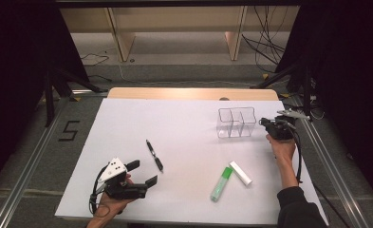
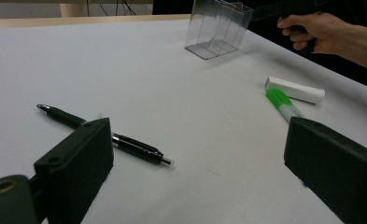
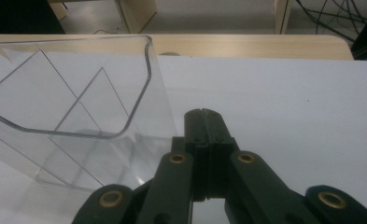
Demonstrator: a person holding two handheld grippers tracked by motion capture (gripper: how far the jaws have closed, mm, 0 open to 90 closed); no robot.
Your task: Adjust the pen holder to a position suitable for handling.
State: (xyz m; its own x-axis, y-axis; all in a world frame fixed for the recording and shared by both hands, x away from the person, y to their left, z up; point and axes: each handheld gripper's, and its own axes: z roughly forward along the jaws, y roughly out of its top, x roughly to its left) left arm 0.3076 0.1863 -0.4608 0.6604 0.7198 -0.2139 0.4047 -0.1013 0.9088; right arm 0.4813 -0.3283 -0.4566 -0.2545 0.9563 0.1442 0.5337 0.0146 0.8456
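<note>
A clear plastic organiser (image 1: 236, 122) with three compartments stands at the table's far right. My right gripper (image 1: 265, 123) sits just to its right, jaws shut with nothing between them. In the right gripper view the shut jaws (image 3: 203, 114) lie beside the organiser's wall (image 3: 146, 70). A black pen (image 1: 153, 155) lies left of centre. My left gripper (image 1: 142, 173) rests near the front left edge, open and empty. In the left gripper view the pen (image 2: 102, 133) lies just beyond the left jaw. A green marker (image 1: 221, 184) and a white stick-shaped piece (image 1: 240, 173) lie front right.
A white sheet (image 1: 174, 123) covers the table, with a wooden strip (image 1: 193, 93) along its far edge. The left gripper view shows the marker (image 2: 284, 105), the white piece (image 2: 294, 89), the organiser (image 2: 218, 28) and the other hand (image 2: 321, 30). Dark stands and cables flank the table.
</note>
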